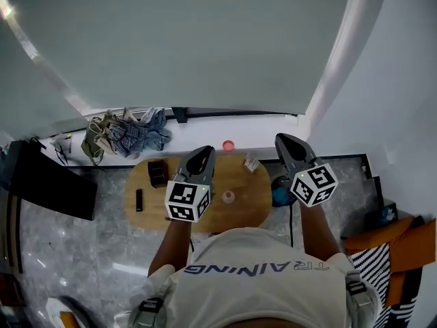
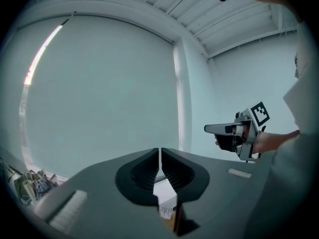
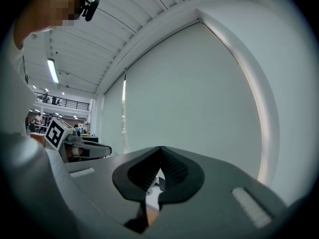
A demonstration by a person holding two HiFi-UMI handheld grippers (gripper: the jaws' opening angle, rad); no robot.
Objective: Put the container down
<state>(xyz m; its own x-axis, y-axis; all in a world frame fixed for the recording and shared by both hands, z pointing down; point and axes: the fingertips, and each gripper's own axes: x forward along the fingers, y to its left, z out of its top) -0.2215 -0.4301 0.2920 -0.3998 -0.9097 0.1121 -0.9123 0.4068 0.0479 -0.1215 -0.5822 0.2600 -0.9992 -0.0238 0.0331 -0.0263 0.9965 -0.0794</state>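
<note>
We hold both tongs up and level above the table, side by side and well apart. The left tongs are closed down to a hairline slit, and nothing sits between the pads. The right tongs are closed too, with the tips touching, and they hold nothing. In each gripper view we see those jaws against a pale wall, with the other tongs off to the side in a hand.

The container stands on the table, in its near half. In the head view it shows between the two tongs and is free of both. It is small and pale with a pinkish tint, and we cannot tell whether it has a lid.

A pink cup shows at the table's far edge, though we cannot tell if it stands on the wood or just behind it. A black box sits on the left part of the table, with a slim black bar nearer the left end. A small white packet lies toward the far right. A blue thing sits just beside the table's right end. A heap of clothes lies on the floor beyond the table, by the wall.
</note>
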